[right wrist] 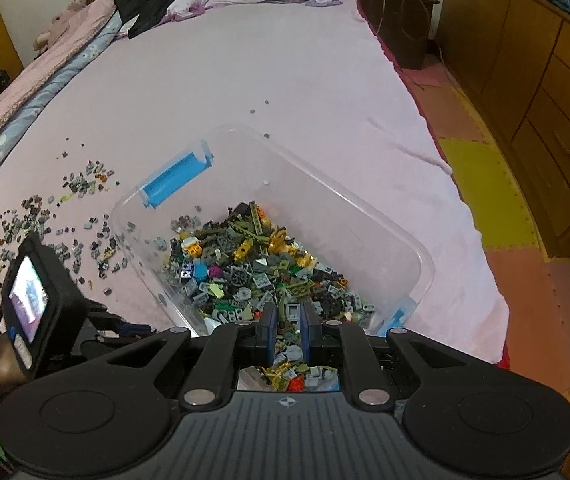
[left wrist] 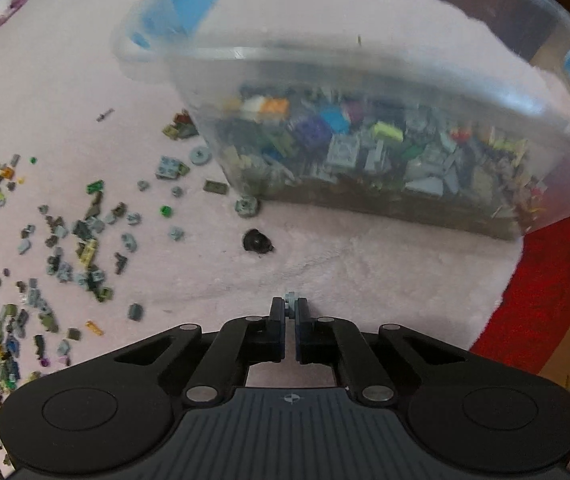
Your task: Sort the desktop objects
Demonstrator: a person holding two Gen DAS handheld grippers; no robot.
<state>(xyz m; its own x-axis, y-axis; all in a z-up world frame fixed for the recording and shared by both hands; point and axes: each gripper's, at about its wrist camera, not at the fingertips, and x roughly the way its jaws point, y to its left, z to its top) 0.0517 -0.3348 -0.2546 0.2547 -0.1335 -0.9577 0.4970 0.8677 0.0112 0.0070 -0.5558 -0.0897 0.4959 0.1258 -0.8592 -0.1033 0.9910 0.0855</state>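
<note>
At nine o'clock in the left wrist view, loose small bricks [left wrist: 61, 248] are seen scattered over the pink bedspread [left wrist: 345, 272], thickest toward the left edge. At the centre, a black rounded piece [left wrist: 257, 241] is found lying alone, just in front of the clear plastic bin [left wrist: 365, 60]. At six o'clock, the left gripper [left wrist: 290, 305] is held pressed together on a small light-grey piece [left wrist: 290, 300], which is pinched at the very tips. From twelve to three o'clock the bin is seen from its side, with mixed bricks piled behind its wall and a blue handle [left wrist: 189, 8] at its far end. A red fabric edge [left wrist: 541, 292] is shown at four o'clock.

In the right wrist view, the other handheld gripper, with a camera [right wrist: 31, 300] mounted on it, is seen at eight o'clock; the scattered bricks [right wrist: 45, 220] lie at nine o'clock on the bed. At the centre the bin [right wrist: 365, 208] is viewed from above, its near half filled with bricks [right wrist: 253, 264]. At six o'clock the right gripper [right wrist: 288, 320] is poised over that heap, its jaws narrowly parted, with a grey square brick [right wrist: 293, 312] between the tips; whether it is gripped cannot be told. Wooden cabinets [right wrist: 545, 80] stand at two o'clock.
</note>
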